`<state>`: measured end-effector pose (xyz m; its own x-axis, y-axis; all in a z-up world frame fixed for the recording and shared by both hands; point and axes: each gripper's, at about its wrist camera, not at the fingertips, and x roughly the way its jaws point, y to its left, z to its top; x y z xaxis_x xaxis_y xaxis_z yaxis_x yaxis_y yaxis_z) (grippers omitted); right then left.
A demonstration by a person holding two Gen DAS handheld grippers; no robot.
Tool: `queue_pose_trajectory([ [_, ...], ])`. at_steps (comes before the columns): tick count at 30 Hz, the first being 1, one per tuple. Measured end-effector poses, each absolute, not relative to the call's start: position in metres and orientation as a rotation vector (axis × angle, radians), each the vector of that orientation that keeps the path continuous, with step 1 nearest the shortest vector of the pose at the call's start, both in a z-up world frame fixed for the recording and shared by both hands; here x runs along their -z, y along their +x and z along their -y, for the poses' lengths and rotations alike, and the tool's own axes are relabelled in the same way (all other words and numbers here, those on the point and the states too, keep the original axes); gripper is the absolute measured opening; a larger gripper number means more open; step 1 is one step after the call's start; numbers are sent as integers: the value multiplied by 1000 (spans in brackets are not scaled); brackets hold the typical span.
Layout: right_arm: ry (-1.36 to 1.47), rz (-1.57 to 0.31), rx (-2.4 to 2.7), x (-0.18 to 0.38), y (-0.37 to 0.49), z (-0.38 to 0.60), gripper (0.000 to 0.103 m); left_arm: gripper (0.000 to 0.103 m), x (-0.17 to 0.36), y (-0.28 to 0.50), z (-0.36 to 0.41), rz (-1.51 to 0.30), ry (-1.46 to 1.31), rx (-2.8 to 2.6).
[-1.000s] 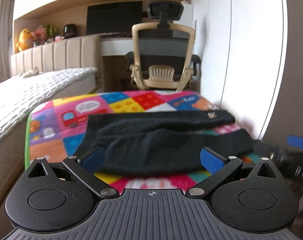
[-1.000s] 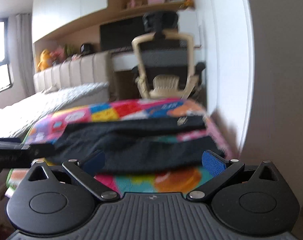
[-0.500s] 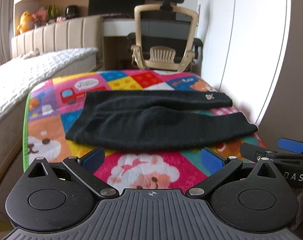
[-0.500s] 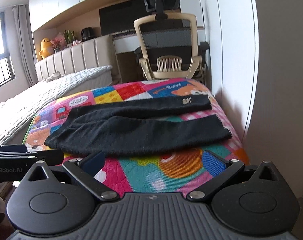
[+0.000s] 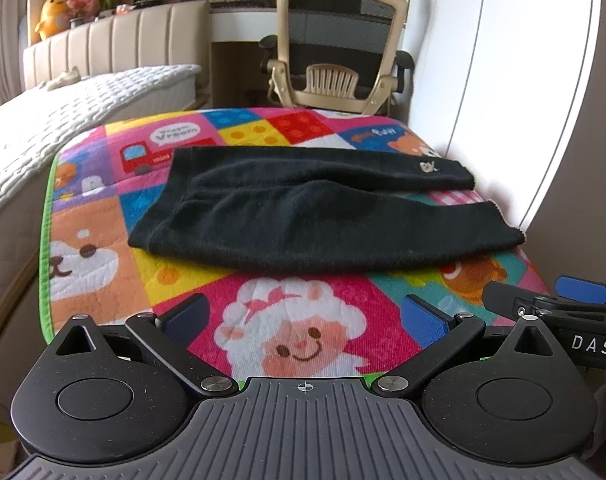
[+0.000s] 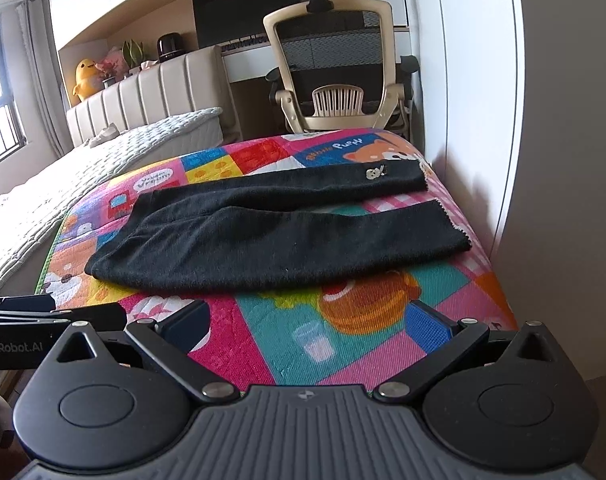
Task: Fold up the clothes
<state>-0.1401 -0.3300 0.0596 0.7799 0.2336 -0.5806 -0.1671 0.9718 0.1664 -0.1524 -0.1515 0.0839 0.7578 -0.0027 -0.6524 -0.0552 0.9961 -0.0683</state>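
A black garment (image 5: 315, 216) lies folded lengthwise on a colourful cartoon mat (image 5: 295, 332), with a small pale logo near its far right end. It also shows in the right wrist view (image 6: 279, 232). My left gripper (image 5: 305, 316) is open and empty, above the mat's near edge, short of the garment. My right gripper (image 6: 307, 320) is open and empty, also at the near edge. The right gripper shows at the right edge of the left wrist view (image 5: 563, 304). The left gripper shows at the left edge of the right wrist view (image 6: 51, 312).
A white wall (image 5: 543, 80) runs close along the mat's right side. A bed with a white quilt (image 5: 55, 120) lies to the left. A beige office chair (image 5: 335, 48) and a desk stand beyond the mat's far end.
Both grippers have pulled back toward me from the garment. The garment now lies further ahead, and more of the mat shows between it and the fingers.
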Motion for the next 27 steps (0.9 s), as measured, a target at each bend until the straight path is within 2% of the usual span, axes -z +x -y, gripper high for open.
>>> queue_pose_trajectory([
  [27,85,-652,-231,-62,-137,332,103,103,-79,-148,153,-731,-83,-28],
])
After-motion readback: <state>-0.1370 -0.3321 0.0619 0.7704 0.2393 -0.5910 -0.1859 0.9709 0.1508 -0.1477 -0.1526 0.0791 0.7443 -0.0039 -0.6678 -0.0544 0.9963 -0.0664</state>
